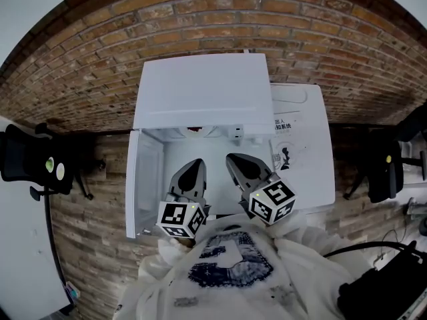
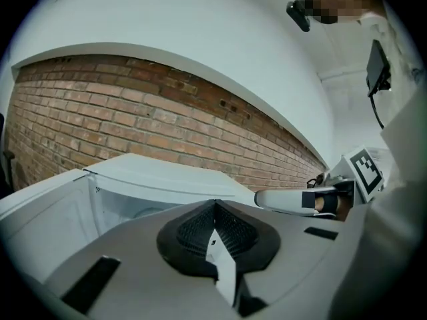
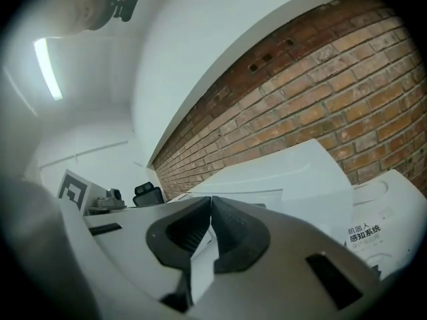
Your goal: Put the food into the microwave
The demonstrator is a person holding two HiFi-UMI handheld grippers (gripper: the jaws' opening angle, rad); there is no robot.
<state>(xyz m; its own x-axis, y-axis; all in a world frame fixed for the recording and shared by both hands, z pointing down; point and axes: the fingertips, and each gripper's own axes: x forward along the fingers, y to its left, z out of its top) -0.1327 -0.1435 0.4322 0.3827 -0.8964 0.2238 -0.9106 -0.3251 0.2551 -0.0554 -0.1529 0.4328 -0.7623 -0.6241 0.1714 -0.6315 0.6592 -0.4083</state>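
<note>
A white microwave (image 1: 203, 92) stands against the brick wall with its door (image 1: 143, 179) swung open to the left. Its pale cavity (image 1: 213, 149) shows, with a small red thing (image 1: 195, 130) at the upper edge that I cannot make out. My left gripper (image 1: 195, 165) and right gripper (image 1: 233, 159) are side by side just in front of the opening. In the left gripper view the left gripper (image 2: 215, 205) is shut with nothing in it. In the right gripper view the right gripper (image 3: 211, 202) is likewise shut and empty. No food shows between either pair of jaws.
The microwave sits on a white unit (image 1: 307, 145) with printed signs on its right part. A black office chair (image 1: 27, 155) stands at the left and another black chair (image 1: 383, 169) at the right. Cables and dark gear (image 1: 387, 285) lie at the lower right.
</note>
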